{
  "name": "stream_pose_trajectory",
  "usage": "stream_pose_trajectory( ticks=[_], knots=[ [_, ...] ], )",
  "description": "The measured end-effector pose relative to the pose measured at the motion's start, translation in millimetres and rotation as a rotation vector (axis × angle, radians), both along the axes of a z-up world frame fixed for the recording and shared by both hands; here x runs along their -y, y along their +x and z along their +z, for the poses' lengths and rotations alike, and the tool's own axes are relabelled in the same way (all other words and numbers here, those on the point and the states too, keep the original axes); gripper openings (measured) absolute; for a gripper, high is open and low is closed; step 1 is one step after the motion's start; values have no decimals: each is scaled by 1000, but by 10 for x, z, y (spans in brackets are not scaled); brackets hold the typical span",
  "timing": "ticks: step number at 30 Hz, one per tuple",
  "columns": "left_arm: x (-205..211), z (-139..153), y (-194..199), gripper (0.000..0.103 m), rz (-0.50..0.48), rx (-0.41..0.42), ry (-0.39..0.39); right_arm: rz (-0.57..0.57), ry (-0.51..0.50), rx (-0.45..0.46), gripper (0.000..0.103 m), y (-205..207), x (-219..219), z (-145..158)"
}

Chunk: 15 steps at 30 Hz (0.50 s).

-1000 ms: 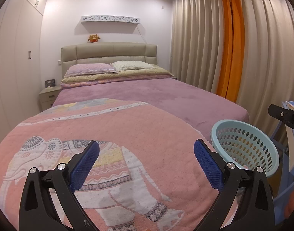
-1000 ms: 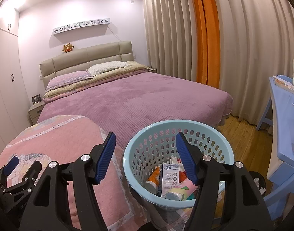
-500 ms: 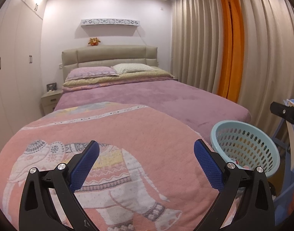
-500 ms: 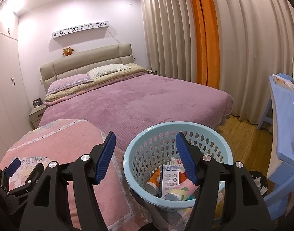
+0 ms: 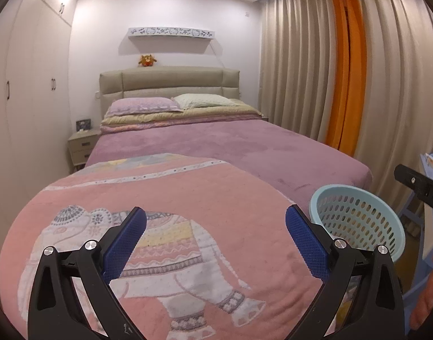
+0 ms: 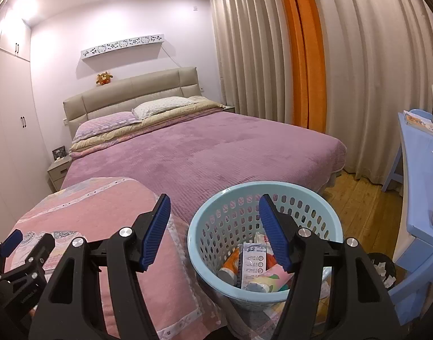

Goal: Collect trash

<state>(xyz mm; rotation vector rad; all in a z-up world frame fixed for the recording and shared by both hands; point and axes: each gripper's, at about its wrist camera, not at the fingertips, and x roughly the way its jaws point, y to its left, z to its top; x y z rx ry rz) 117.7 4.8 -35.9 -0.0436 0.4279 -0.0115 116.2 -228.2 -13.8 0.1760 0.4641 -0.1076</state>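
A light blue perforated basket (image 6: 213,243) stands on the floor at the foot of the bed; it also shows at the right in the left wrist view as the basket (image 5: 355,221). Inside lie a carton (image 6: 253,263), an orange packet (image 6: 230,263) and other wrappers. My right gripper (image 6: 213,221) hovers open above the basket's near-left rim, nothing between its blue pads. My left gripper (image 5: 215,228) is open and empty over a pink elephant blanket (image 5: 174,226). The left gripper (image 6: 9,240) also appears at the lower left of the right wrist view.
A bed with a purple cover (image 6: 216,153) fills the middle, pillows and a beige headboard (image 5: 171,82) behind. Beige and orange curtains (image 6: 307,56) hang on the right. A blue desk (image 6: 420,170) stands at the far right over wooden floor (image 6: 358,192). White wardrobes (image 5: 26,99) line the left wall.
The left wrist view has risen slightly, so the bed and the basket sit lower in the frame. The right gripper and the basket look unchanged.
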Motion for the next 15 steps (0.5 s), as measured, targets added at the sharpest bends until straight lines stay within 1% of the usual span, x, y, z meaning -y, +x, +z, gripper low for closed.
stream_pose_trajectory(
  ticks=[3, 6, 10, 12, 15],
  knots=[
    [10, 53, -54, 95, -4, 17, 15, 4, 1, 1, 61, -9, 4, 19],
    [71, 110, -127, 95, -9, 41, 64, 10, -1, 3, 61, -33, -27, 35],
    [85, 148, -177, 95, -29, 35, 69, 24, -4, 6, 61, -71, -94, 57],
    [64, 172, -207, 95, -35, 35, 58, 31, -6, 8, 61, -83, -126, 75],
    [-1, 209, -242, 95, -25, 36, 50, 40, -6, 8, 61, -93, -158, 93]
  ],
)
